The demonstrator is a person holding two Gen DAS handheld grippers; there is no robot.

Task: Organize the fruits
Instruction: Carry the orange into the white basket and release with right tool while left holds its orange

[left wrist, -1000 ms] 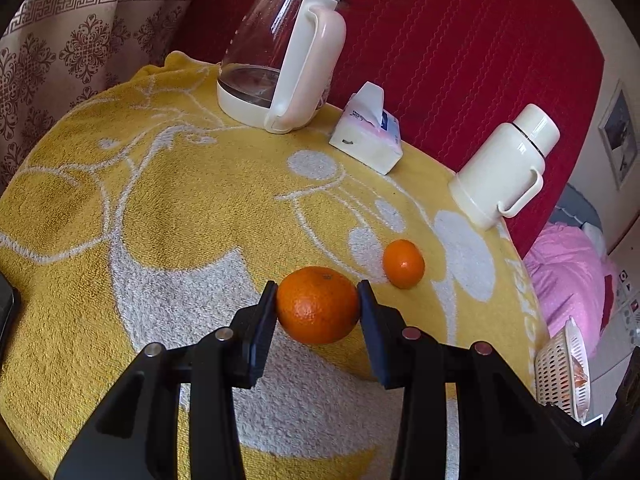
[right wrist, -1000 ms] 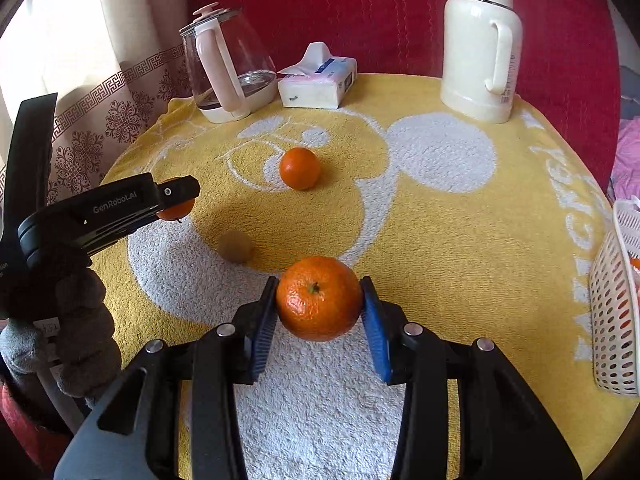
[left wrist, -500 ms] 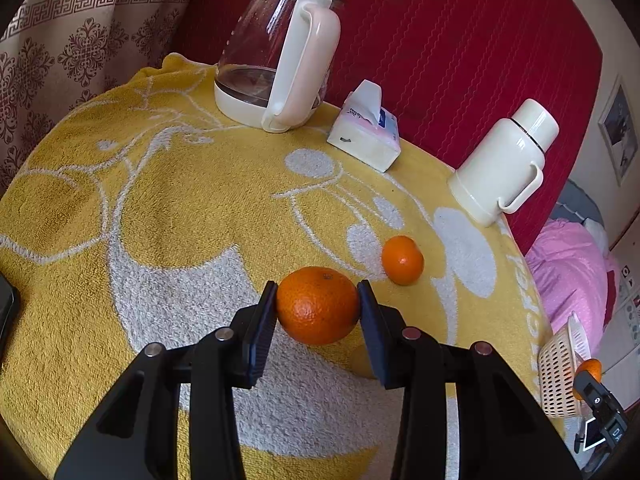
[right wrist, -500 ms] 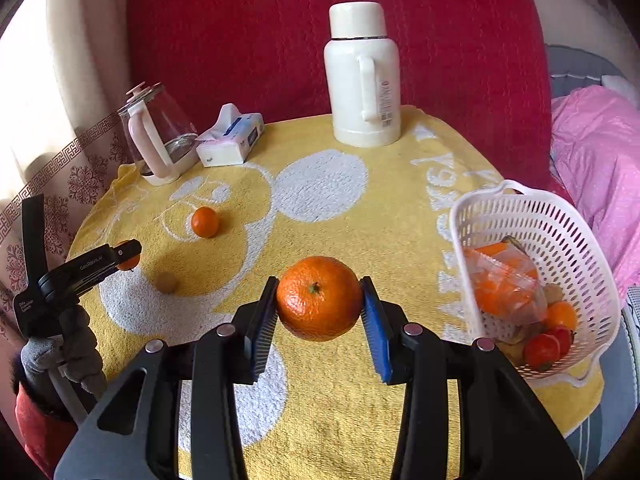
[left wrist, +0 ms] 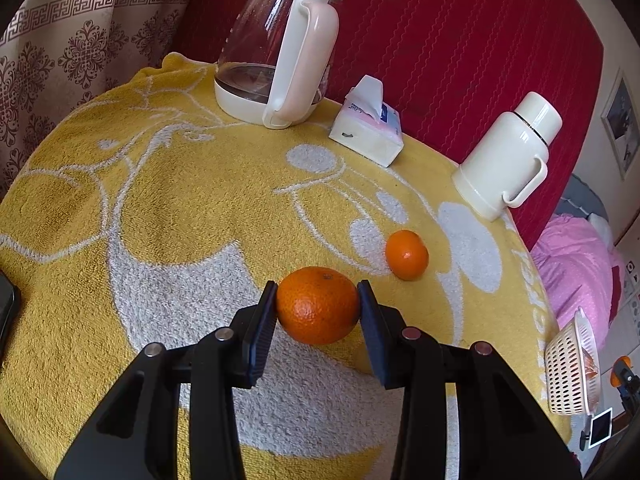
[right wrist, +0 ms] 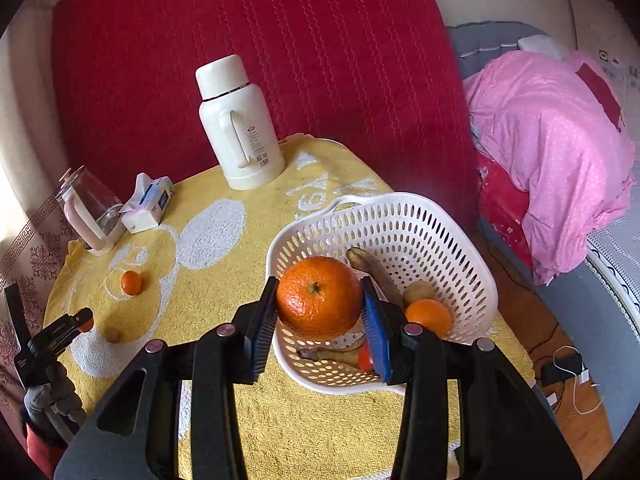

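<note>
In the left wrist view my left gripper (left wrist: 319,314) is shut on a large orange (left wrist: 316,298), held above the yellow cloth. A small orange (left wrist: 407,255) lies just beyond it to the right. In the right wrist view my right gripper (right wrist: 320,312) is shut on another large orange (right wrist: 318,294), over the near left rim of the white basket (right wrist: 384,220). The basket holds a banana (right wrist: 376,276), a small orange (right wrist: 428,317), a brown fruit (right wrist: 418,291) and a red fruit (right wrist: 365,358). A small orange (right wrist: 131,282) and a brown fruit (right wrist: 112,335) lie on the cloth at left, near the left gripper (right wrist: 82,320).
A glass kettle (left wrist: 276,52), a tissue pack (left wrist: 368,132) and a white thermos (left wrist: 504,160) stand along the back of the table against a red backdrop. Pink bedding (right wrist: 552,152) lies to the right of the table. A dark object (left wrist: 6,312) is at the left edge.
My right gripper has swung to the right and slightly up with its orange, from the middle of the table to above the basket. The left gripper has stayed where it was.
</note>
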